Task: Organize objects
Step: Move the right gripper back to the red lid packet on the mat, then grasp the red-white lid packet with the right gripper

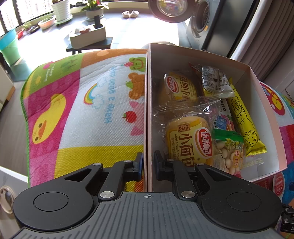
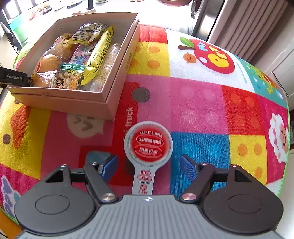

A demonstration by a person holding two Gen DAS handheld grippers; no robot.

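A pale cardboard box (image 1: 264, 117) sits on a colourful cartoon mat (image 1: 88, 103) and holds several snack packets: mini bread packs (image 1: 189, 141), a yellow cheese bar (image 1: 244, 125) and a biscuit bag (image 1: 229, 152). My left gripper (image 1: 148, 161) is shut on the box's left wall, one finger inside and one outside. In the right wrist view the box (image 2: 60, 95) is at upper left. A round red-and-white paddle-shaped snack packet (image 2: 148, 145) lies flat on the mat. My right gripper (image 2: 148, 165) is open, with the packet's stem between its blue pads (image 2: 186, 166), which do not touch it.
The mat (image 2: 202, 110) stretches right of the box with bare room. Beyond the table stand a washing machine (image 1: 200, 20), plant pots (image 1: 60, 9), a low stool with a tissue box (image 1: 88, 36) and a curtain (image 2: 244, 27). The table edge drops off at the left (image 1: 23, 103).
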